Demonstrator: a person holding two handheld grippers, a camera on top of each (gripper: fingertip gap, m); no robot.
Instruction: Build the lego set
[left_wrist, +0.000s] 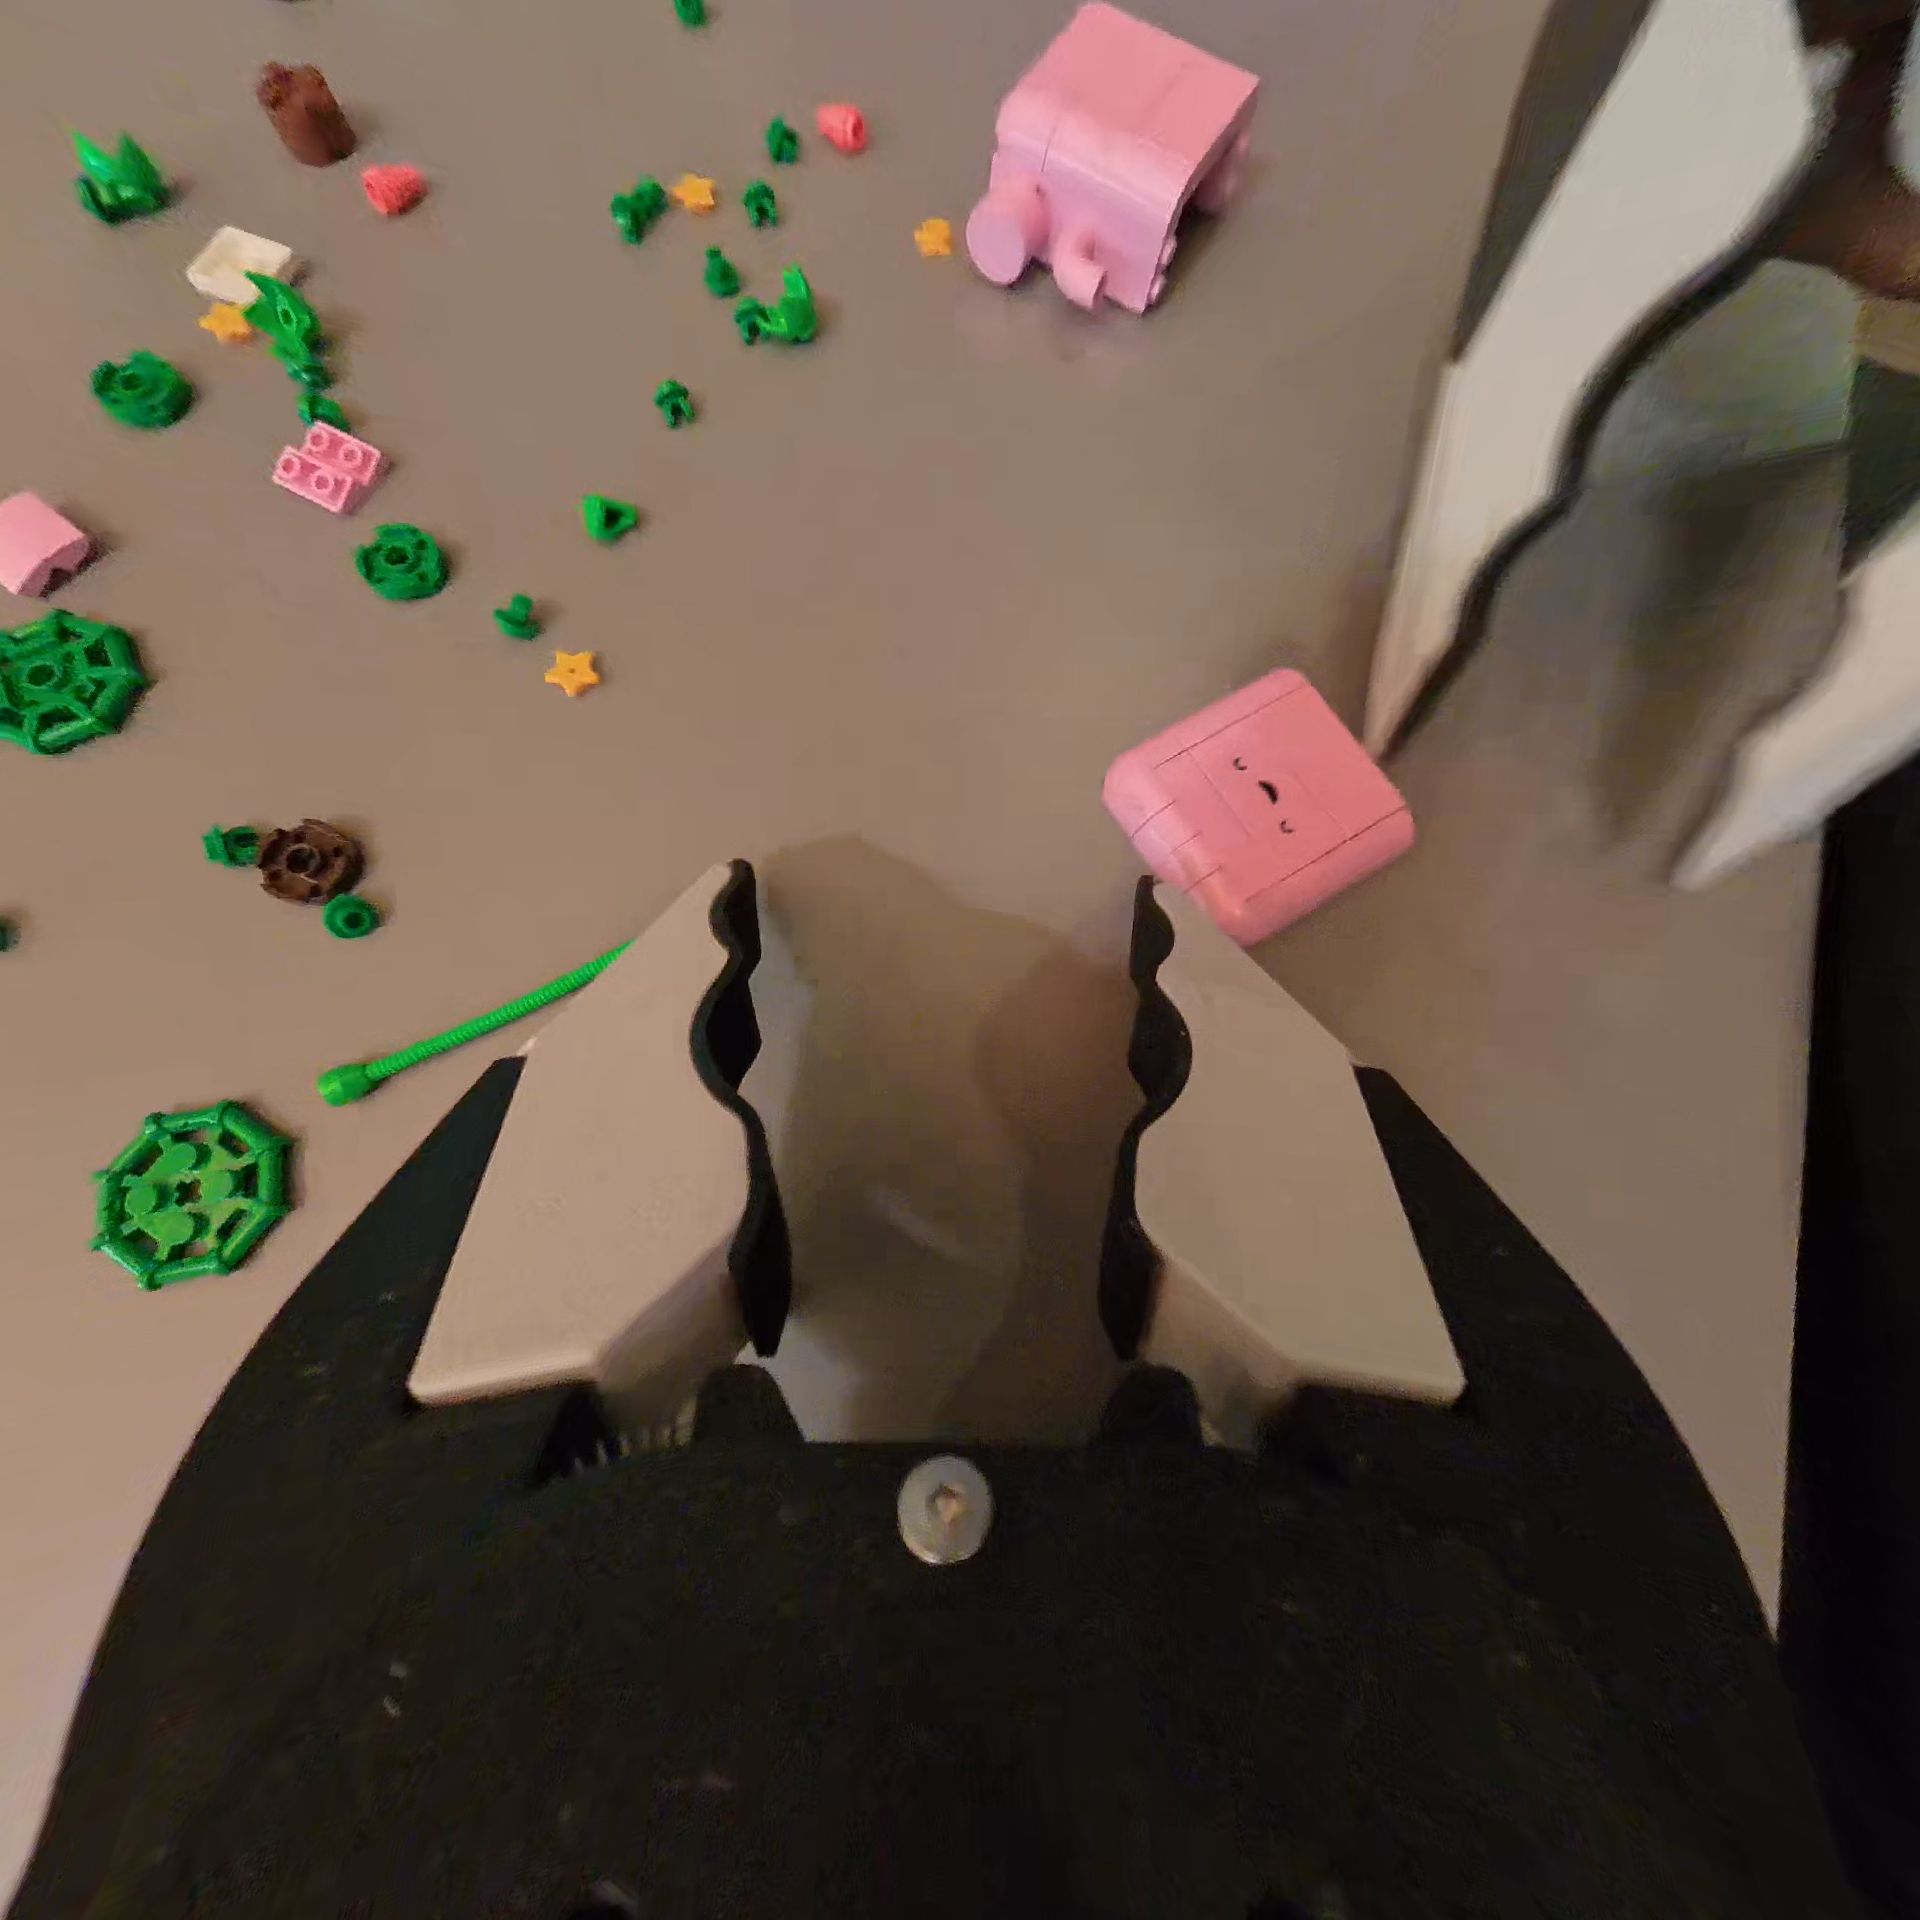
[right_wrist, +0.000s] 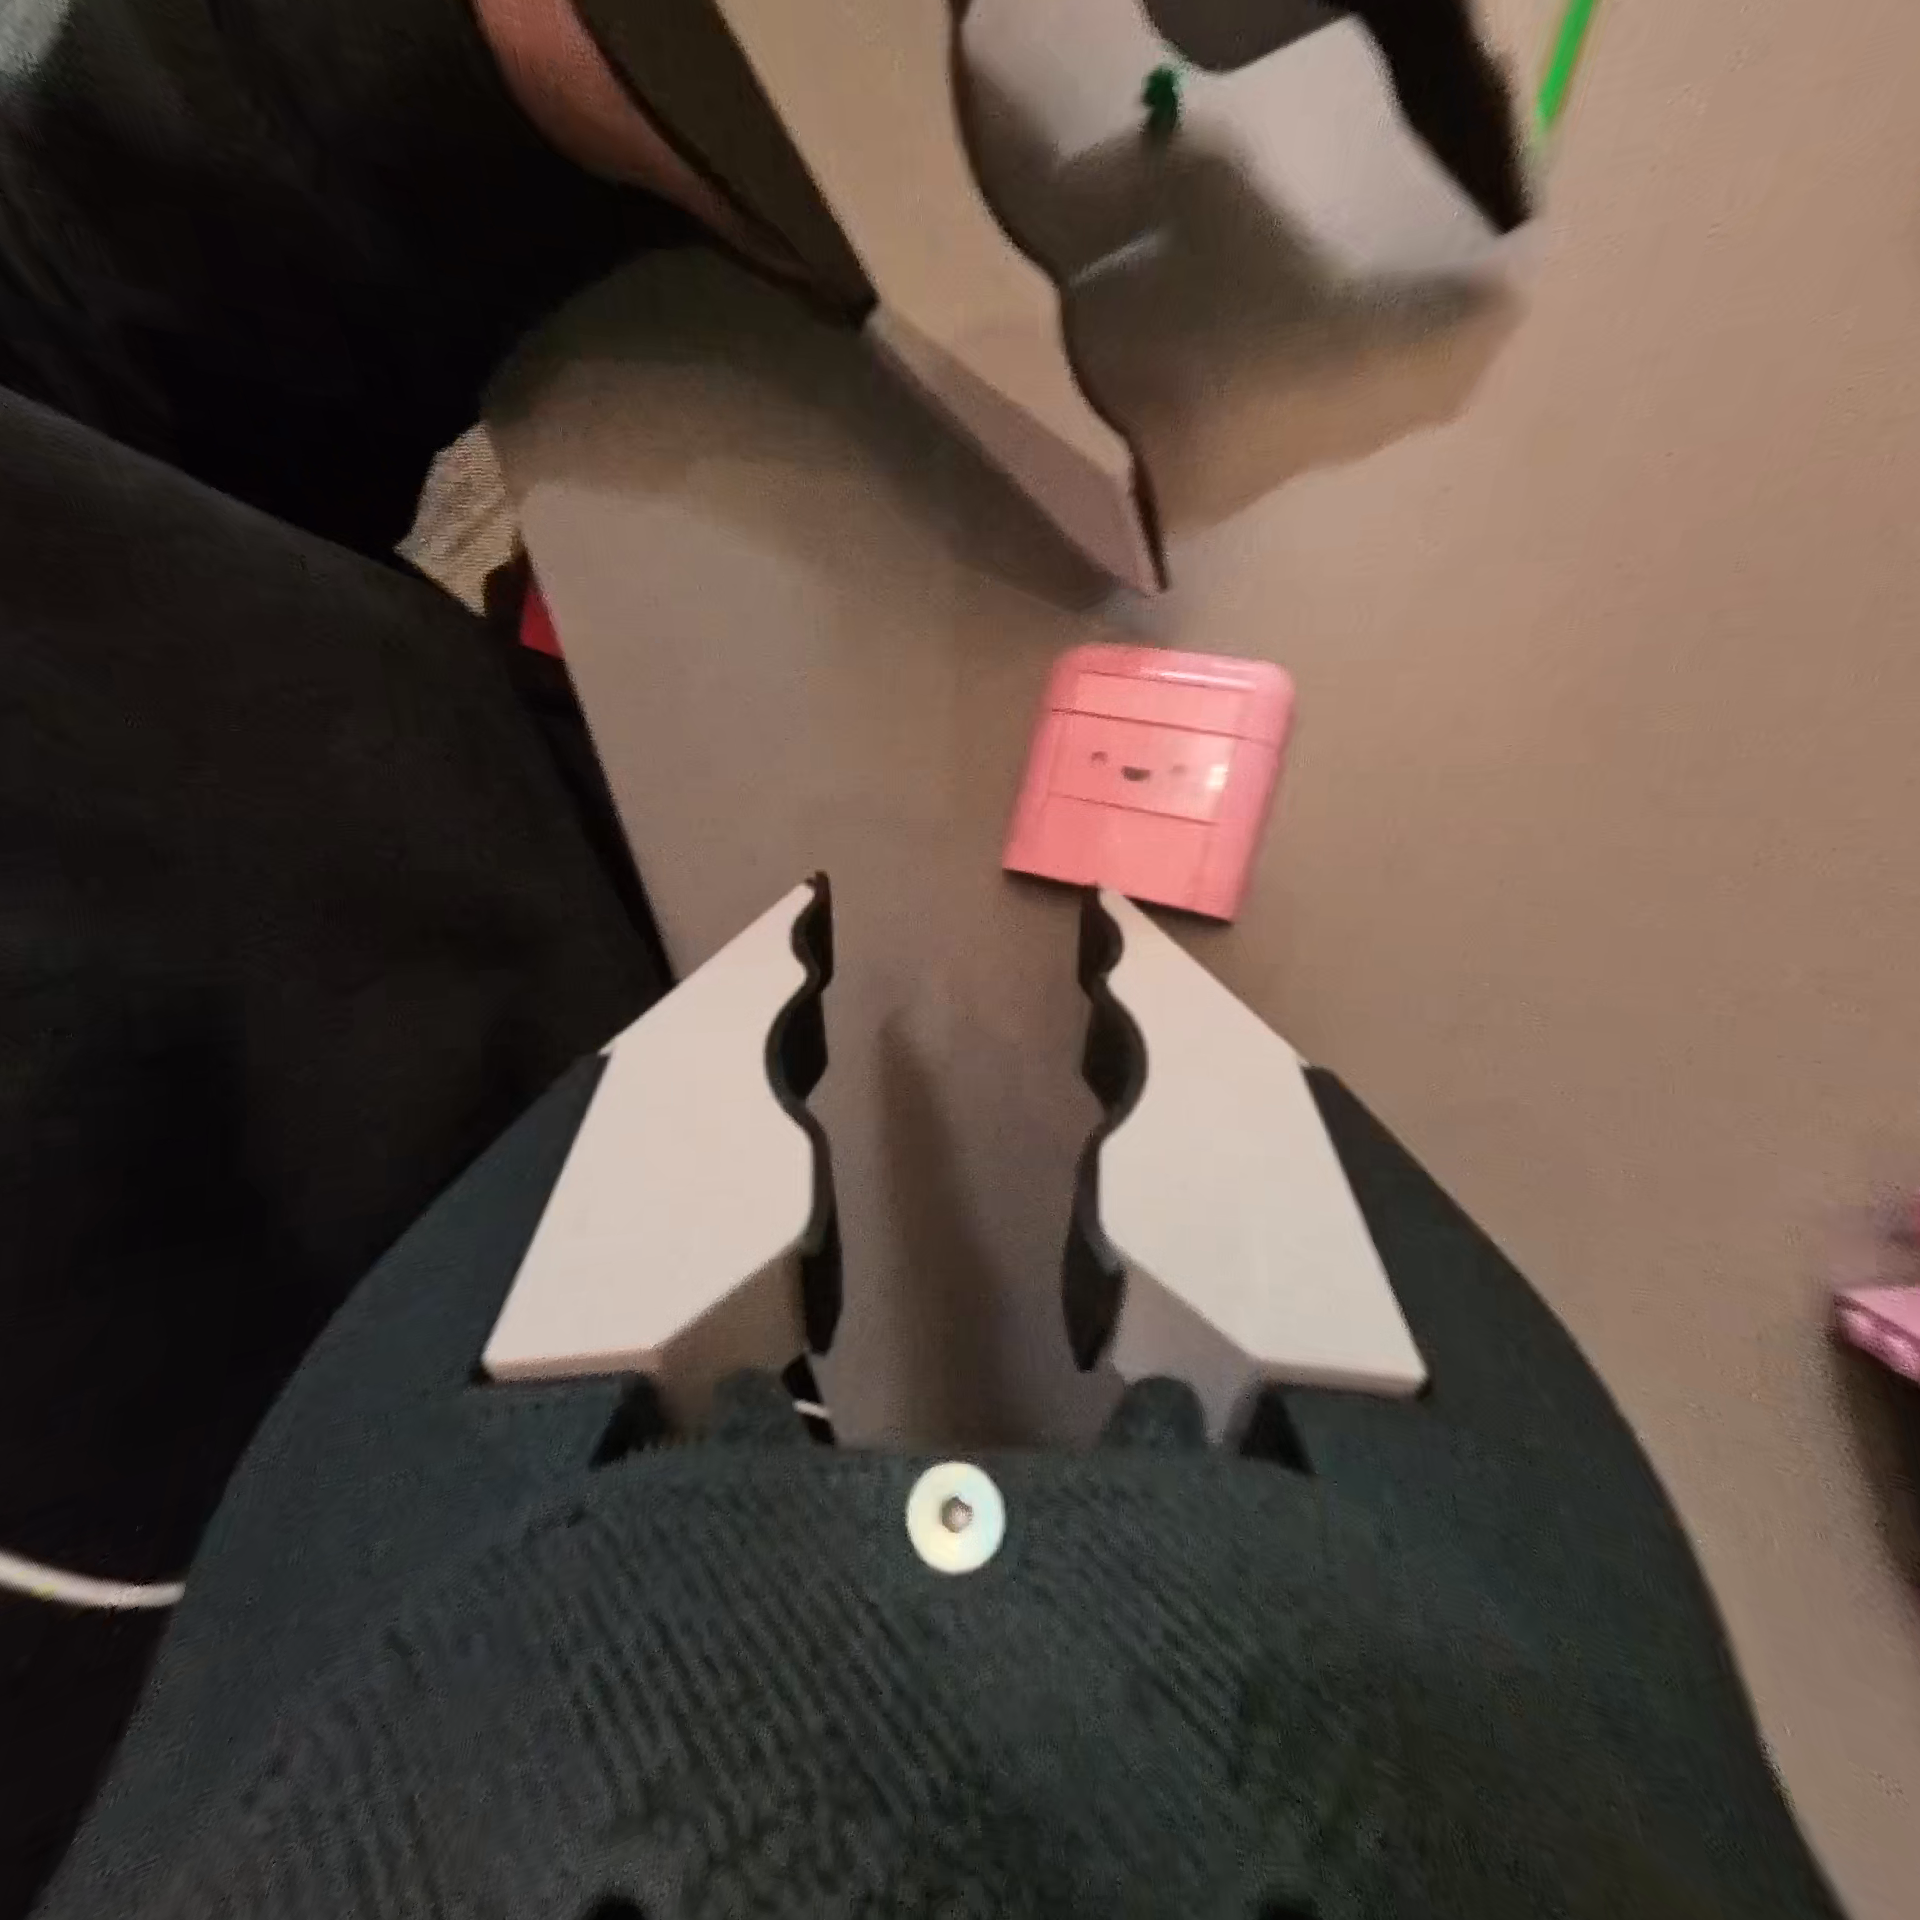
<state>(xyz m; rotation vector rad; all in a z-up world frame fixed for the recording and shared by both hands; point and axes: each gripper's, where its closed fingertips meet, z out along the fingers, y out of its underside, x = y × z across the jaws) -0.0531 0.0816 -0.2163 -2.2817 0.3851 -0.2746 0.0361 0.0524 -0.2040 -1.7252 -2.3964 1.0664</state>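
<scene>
Pink face block (left_wrist: 1259, 805): we log 1 rounded pink cube with a small printed face on its upper side, lying on the grey table (left_wrist: 935, 540) near the table's right edge; in the right wrist view it sits at (right_wrist: 1153, 779), face up.
Left gripper (left_wrist: 940, 883): we see its 2 fingers spread apart with nothing between them; the right fingertip sits just beside the block's lower left corner, and we cannot tell if it touches.
Right gripper (right_wrist: 956, 894): fingers parted, empty, tips just short of the block's near edge; in the left wrist view it appears blurred at the right (left_wrist: 1621, 436).
Pink built body (left_wrist: 1117, 166): 1 larger pink assembly with round stubs, far side of the table, well apart from the face block.
Loose pink parts: 1 studded pink plate (left_wrist: 330, 468) and 1 curved pink brick (left_wrist: 40, 542) at the left.
Green web discs: 2, at (left_wrist: 64, 681) and (left_wrist: 192, 1195).
Green flexible stem (left_wrist: 468, 1023): partly hidden behind the left finger.
Small items: we count several green sprigs, yellow stars such as (left_wrist: 574, 672), 1 brown round piece (left_wrist: 310, 860), 1 white brick (left_wrist: 241, 260).
</scene>
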